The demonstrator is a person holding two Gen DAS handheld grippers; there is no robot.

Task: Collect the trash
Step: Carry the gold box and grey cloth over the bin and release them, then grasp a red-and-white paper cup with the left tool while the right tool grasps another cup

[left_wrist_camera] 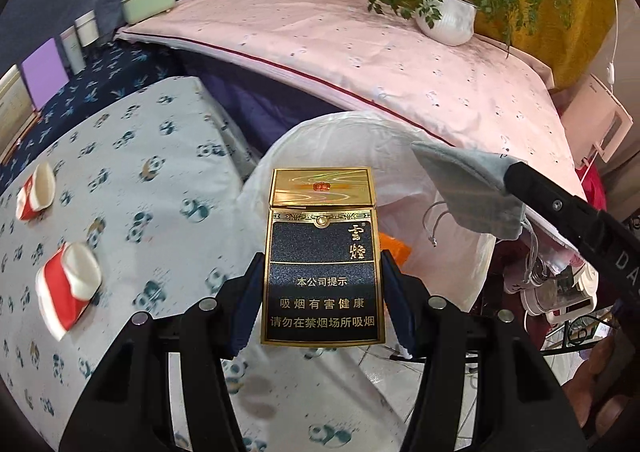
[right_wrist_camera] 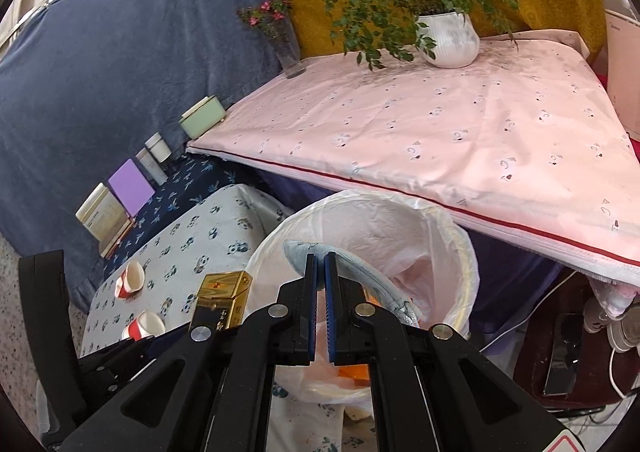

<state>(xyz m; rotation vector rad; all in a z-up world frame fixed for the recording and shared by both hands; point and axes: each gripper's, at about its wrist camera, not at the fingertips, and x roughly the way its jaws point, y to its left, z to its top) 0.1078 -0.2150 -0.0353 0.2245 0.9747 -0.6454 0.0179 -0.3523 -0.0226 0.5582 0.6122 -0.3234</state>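
Your left gripper (left_wrist_camera: 322, 272) is pinching the cigarette pack (left_wrist_camera: 322, 256) by its two long sides, jaws pressed against it; the pack is standing with its long axis running straight out along the fingers, gold lid tipped open at the far end. Off to the left of those jaws, two crushed paper cups (left_wrist_camera: 66, 286) are lying on the panda-print tablecloth (left_wrist_camera: 132, 179), well apart from the pack; they look like the trash not yet collected. Straight ahead of the jaws and below the pack, the bin with the white bag (left_wrist_camera: 304, 143) is opening toward you, so I judge the pack is nearly over the mouth and a short push forward is what the drop is turning on.

Moving right, your right gripper (right_wrist_camera: 321, 272) is holding its jaws almost together on the grey cloth pouch (right_wrist_camera: 360, 276), which is hanging over the bin with the white bag (right_wrist_camera: 448, 236), its long axis running across the jaws and its drawstring end trailing to the right; this hand is the nearer to the opening. Something orange is already lying inside the bag.

Beyond both jaws, a pink sheet (right_wrist_camera: 440, 139) is covering a higher surface that is carrying a potted plant (right_wrist_camera: 448, 39) and a glass vase of flowers (right_wrist_camera: 286, 47); a blue cloth and a mustard cloth are hanging behind.
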